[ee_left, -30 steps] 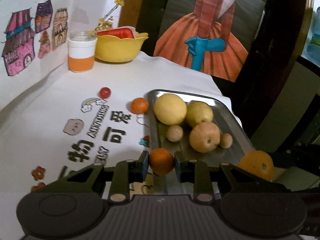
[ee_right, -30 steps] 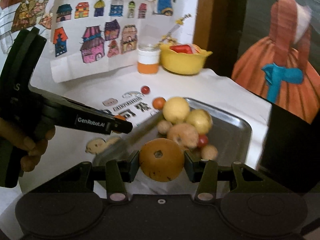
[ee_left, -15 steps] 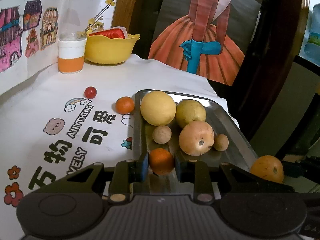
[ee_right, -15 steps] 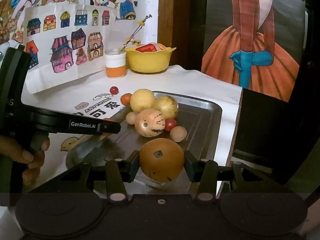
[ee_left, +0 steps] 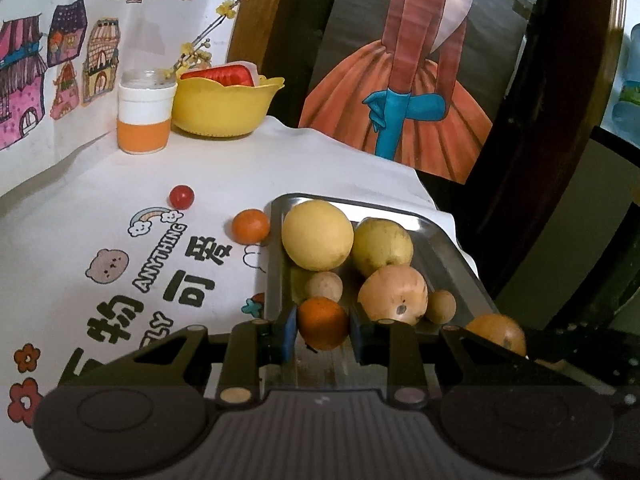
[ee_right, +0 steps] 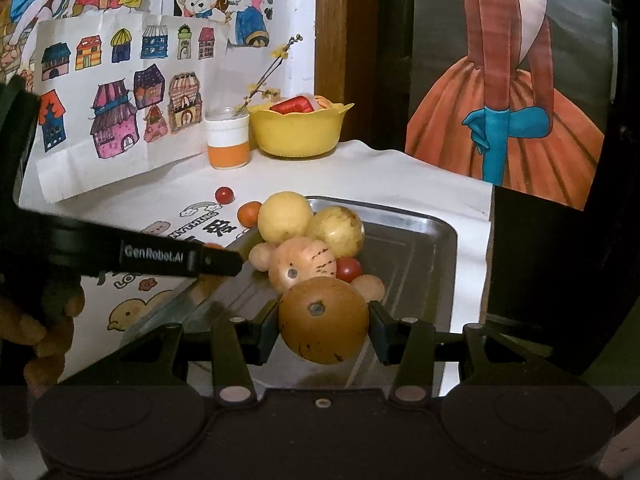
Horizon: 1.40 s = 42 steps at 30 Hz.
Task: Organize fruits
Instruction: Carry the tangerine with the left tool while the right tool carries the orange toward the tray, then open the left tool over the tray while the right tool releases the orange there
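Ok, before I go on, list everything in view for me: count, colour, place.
metal tray: one, silver, right side of cloth
large round fruits: three, yellow to tan, far end of tray
small brown fruits: two, tan, in tray
cherry tomatoes: two, red, one on cloth, one in tray
small orange: one, on cloth beside tray
yellow bowl: one, back of table
jar: one, white and orange, beside bowl
left gripper: jaws around held orange
right gripper: jaws around brown-orange fruit
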Available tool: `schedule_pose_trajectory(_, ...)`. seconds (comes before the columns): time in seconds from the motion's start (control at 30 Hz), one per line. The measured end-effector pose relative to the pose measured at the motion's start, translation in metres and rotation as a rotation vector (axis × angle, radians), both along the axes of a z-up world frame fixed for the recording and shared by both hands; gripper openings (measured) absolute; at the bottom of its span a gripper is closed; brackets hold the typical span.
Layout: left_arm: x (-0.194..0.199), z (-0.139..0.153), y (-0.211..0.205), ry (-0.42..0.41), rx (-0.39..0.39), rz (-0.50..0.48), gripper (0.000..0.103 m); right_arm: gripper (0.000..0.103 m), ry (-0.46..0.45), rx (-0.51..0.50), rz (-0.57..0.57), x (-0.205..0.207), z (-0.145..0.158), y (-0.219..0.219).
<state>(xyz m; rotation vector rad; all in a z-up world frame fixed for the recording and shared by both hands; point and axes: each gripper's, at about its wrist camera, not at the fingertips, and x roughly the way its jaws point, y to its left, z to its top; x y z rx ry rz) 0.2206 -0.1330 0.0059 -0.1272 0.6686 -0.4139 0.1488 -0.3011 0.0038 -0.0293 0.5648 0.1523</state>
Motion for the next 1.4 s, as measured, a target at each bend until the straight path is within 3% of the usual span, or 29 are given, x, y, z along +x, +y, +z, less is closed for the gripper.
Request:
schedule_pose_trajectory(1.13,0.004,-0.011,-0.004,0.053,-0.003,-0.006,0.030,0.050,0.016,0.020,-0.004,0.006,-0.017,0.004)
schedule_pose_trajectory(1.4,0.003,-0.012,-0.004,0.067,-0.006,-0.004,0.032,0.062,0.000,0.018,-0.013,0.002,-0.014,0.002)
